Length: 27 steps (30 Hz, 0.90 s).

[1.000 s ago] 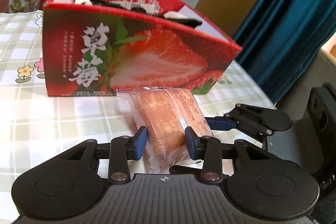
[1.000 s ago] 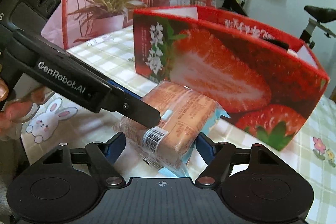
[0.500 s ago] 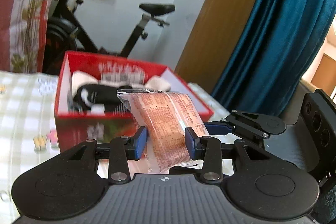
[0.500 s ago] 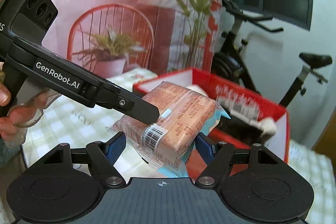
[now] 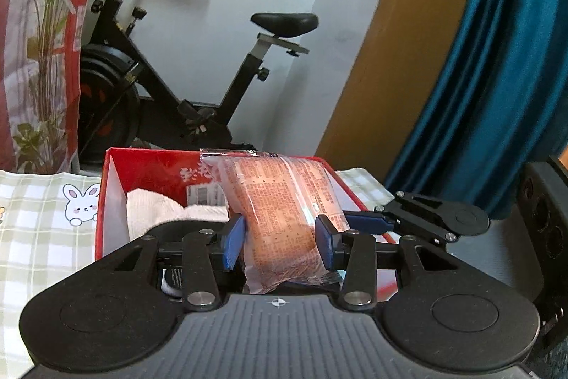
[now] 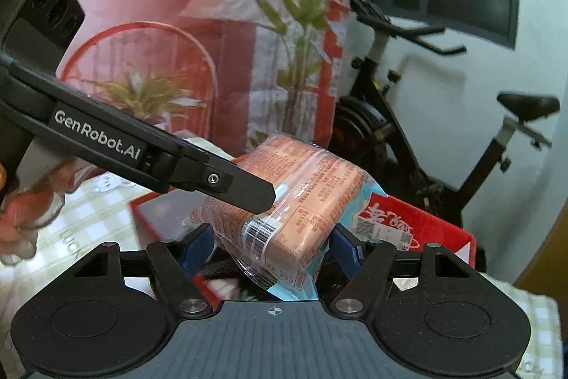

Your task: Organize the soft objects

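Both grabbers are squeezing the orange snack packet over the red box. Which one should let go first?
Probably the right gripper. It pinches only the snack packet's crinkly end, while the left gripper clamps the packet's middle squarely above the red box, so it can likely lower it beside the white towel alone.

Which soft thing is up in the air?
The orange packet, held by the left gripper and right gripper above the box; the white cloth lies inside it.

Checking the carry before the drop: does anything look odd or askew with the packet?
Both grippers, left and right, clamp one orange snack packet, held tilted above the red box. No tear or spill shows.
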Each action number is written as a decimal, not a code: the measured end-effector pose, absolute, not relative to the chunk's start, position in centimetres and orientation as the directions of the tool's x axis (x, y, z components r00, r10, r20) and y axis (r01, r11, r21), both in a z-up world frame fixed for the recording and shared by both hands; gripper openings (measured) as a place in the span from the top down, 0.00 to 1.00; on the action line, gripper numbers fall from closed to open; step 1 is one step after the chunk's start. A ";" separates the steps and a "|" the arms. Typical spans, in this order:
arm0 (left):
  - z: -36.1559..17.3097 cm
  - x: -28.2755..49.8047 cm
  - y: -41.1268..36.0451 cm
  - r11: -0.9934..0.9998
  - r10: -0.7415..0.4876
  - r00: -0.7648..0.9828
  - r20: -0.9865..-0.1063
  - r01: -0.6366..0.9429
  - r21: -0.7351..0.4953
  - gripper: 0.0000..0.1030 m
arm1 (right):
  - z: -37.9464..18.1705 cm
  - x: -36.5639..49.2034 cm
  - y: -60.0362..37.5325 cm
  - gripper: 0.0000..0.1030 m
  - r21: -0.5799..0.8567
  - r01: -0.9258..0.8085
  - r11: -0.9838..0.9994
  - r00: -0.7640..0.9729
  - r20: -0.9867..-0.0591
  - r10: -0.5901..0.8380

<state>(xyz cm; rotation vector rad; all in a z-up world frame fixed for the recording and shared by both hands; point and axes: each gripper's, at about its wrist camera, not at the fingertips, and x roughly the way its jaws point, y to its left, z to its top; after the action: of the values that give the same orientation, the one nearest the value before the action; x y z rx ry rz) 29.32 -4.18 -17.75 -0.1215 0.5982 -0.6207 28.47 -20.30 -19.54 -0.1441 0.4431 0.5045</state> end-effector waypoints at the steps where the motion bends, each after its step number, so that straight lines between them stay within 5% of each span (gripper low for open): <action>1: -17.9 30.0 -4.3 0.814 -0.577 0.649 -0.495 0.505 -0.286 0.57 | -19.8 29.2 -20.4 0.34 -0.012 -0.488 0.873 0.782 -0.450 0.431; 12: -20.4 33.0 -5.8 0.867 -0.483 0.650 -0.586 0.450 -0.215 0.54 | -23.4 34.0 -21.1 0.36 0.059 -0.347 0.936 0.750 -0.581 0.315; 15: -20.3 32.5 -5.2 0.894 -0.421 0.681 -0.600 0.421 -0.150 0.39 | -23.4 33.7 -21.3 0.29 0.056 -0.329 0.942 0.760 -0.577 0.300; 19: -19.0 31.0 -4.2 0.931 -0.324 0.766 -0.555 0.361 -0.045 0.02 | -23.0 33.1 -21.7 0.17 0.036 -0.290 0.956 0.779 -0.572 0.258; 21: -18.1 30.3 -3.6 0.939 -0.302 0.794 -0.529 0.342 -0.022 0.00 | -22.5 32.7 -22.0 0.02 0.047 -0.279 0.959 0.783 -0.567 0.256; 27: -15.8 28.4 -1.6 0.949 -0.297 0.809 -0.508 0.308 -0.064 0.00 | -20.6 30.8 -22.4 0.00 0.039 -0.250 0.967 0.812 -0.536 0.232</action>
<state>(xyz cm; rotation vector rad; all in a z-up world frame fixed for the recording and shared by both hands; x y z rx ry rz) 28.44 -1.56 -15.80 0.0217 0.5396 -0.3234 30.82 -22.43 -20.61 -0.0342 0.5680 0.2573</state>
